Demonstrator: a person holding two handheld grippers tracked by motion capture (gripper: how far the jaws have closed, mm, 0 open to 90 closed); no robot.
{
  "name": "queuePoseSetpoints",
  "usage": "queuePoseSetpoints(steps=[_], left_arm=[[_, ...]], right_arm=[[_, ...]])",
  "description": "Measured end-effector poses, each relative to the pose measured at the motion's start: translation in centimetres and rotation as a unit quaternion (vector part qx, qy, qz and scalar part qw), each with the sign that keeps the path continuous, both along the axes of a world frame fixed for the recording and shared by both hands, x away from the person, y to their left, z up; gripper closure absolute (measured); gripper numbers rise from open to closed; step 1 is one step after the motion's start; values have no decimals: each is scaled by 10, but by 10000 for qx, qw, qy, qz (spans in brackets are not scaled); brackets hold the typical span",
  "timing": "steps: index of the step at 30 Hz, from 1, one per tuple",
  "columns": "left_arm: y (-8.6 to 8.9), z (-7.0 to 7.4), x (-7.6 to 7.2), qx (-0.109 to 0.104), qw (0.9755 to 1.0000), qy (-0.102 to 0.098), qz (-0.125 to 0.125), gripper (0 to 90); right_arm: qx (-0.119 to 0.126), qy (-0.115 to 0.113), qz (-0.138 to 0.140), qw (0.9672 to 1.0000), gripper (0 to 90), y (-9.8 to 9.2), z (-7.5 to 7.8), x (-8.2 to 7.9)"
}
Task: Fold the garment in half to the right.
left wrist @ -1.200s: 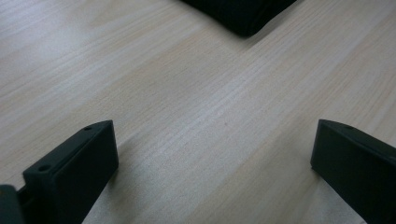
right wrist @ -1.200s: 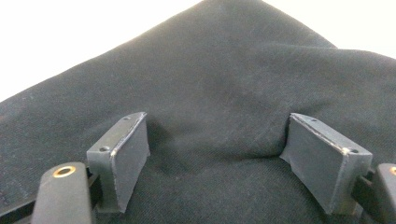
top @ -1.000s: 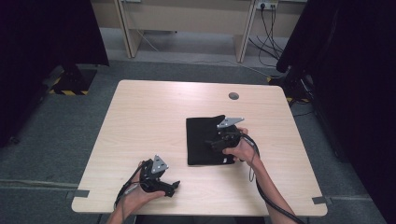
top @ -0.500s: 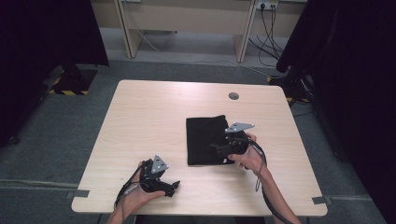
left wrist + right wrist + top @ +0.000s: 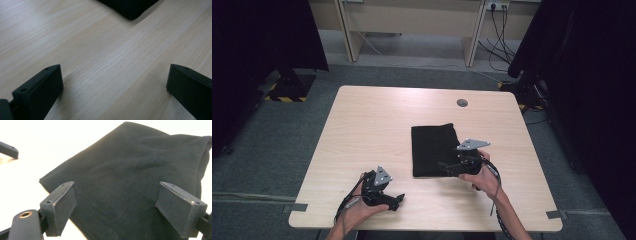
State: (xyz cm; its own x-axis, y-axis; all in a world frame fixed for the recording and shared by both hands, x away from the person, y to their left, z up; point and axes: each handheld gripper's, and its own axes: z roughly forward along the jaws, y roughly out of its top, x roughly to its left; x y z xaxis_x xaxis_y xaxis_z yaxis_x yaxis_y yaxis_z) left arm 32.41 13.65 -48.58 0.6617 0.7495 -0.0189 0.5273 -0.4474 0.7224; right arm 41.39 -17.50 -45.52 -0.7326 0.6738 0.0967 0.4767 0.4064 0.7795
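A black folded cloth (image 5: 432, 147) lies flat right of the middle of the light wooden table (image 5: 367, 125). My right gripper (image 5: 446, 167) is at the cloth's near right corner and points left across it. In the right gripper view the cloth (image 5: 130, 165) spreads under and ahead of the right gripper (image 5: 115, 195), whose jaws have just been opening. They stand wide apart and pinch nothing. My left gripper (image 5: 394, 202) rests near the table's front edge, left of the cloth. The left gripper (image 5: 115, 72) is open over bare wood, with the cloth's corner (image 5: 130, 7) ahead.
A round cable hole (image 5: 462, 103) sits near the table's far edge. Dark curtains hang at both sides, and a desk frame with cables stands behind. The tip of the left gripper's jaw (image 5: 7, 149) appears at the far left of the right gripper view.
My right gripper has drawn back from over the cloth's middle toward its near right corner. The left gripper and the cloth have stayed where they were.
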Motion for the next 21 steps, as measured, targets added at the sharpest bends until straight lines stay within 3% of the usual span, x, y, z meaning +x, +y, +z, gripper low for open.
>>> queuePoseSetpoints(steps=[21], left_arm=[[0,0,0,0,10000,0,0,0]], right_arm=[[-62,-19,-117,9999,164,-21,-5,-24]])
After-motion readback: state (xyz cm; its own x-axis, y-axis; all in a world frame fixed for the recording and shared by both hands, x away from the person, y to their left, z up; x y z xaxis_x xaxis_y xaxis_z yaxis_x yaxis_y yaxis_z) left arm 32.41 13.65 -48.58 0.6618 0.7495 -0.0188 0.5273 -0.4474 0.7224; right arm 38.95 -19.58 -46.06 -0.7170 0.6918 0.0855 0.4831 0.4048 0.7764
